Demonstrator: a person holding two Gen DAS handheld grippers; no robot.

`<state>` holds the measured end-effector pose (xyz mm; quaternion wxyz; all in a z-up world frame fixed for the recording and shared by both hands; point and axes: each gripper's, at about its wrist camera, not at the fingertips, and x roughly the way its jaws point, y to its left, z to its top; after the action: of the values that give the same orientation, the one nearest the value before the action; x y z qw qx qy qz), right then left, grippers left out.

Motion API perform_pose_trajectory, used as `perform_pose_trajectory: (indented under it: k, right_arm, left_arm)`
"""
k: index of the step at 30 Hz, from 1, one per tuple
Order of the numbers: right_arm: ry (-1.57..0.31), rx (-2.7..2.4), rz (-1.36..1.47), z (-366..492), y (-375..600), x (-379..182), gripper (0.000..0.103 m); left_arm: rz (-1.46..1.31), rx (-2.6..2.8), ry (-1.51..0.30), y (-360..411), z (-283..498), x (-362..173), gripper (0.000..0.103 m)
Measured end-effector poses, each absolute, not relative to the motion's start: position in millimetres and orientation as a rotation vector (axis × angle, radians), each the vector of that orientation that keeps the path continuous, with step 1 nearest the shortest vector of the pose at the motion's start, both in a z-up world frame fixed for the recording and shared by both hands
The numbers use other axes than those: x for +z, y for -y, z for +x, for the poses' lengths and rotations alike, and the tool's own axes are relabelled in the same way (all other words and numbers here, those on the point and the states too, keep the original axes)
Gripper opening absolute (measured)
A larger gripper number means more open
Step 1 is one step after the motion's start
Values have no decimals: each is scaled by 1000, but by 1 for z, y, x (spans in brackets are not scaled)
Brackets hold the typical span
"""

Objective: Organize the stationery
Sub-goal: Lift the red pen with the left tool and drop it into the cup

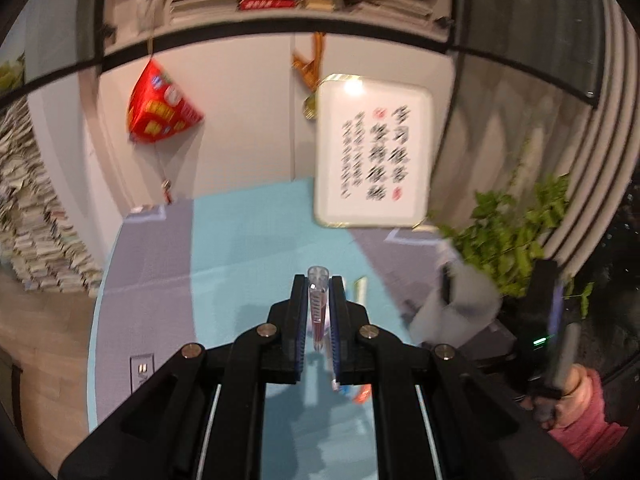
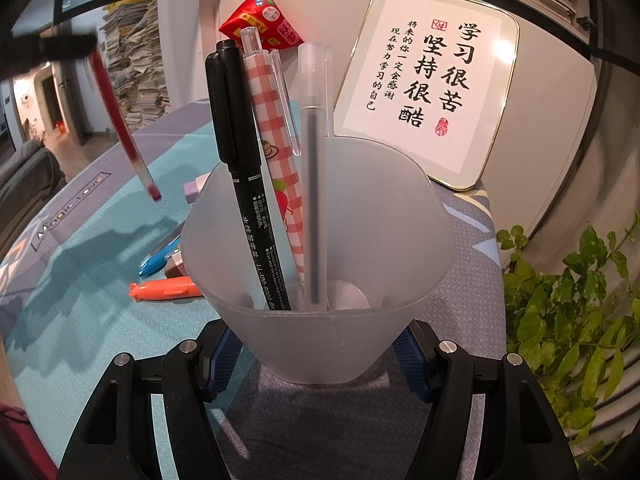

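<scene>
My left gripper [image 1: 319, 284] is shut on a red gel pen [image 1: 318, 312] and holds it above the teal mat; the same pen [image 2: 120, 124] hangs tip-down at the left of the right wrist view. My right gripper [image 2: 320, 344] is shut on a frosted pen cup [image 2: 320, 264] that stands on the table. The cup holds a black marker [image 2: 244, 184], a red checked pen [image 2: 280, 152] and a frosted grey pen [image 2: 314, 184]. The cup also shows blurred in the left wrist view [image 1: 456, 304].
On the mat [image 2: 80, 300] left of the cup lie an orange pen [image 2: 164, 289], a blue pen [image 2: 158, 261] and a purple eraser [image 2: 196, 189]. A framed calligraphy sign [image 2: 428, 84] leans on the wall behind. A green plant [image 2: 568, 304] stands to the right.
</scene>
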<state>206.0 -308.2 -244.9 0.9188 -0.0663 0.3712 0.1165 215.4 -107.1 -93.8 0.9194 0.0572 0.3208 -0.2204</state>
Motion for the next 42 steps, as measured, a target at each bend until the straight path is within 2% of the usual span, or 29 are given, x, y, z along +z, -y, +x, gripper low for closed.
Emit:
perform_pose_trajectory:
  k: [8,13,27,42]
  right_arm:
    - [-763,239,-137,206,307,-245,69]
    - [-763,239,-137,206,308,-245,69]
    - [-763,239,-137,205,306,-245,69]
    - [-763,238,-138,205,306,-245,69]
  left_arm:
    - [143,-600,-518,144,185,-32,8]
    - [170,-695,-475,174,172,-16,8]
    - [176,-756,-661,219,201,-61,8]
    - [195,-759,-752,227,212,-85,8]
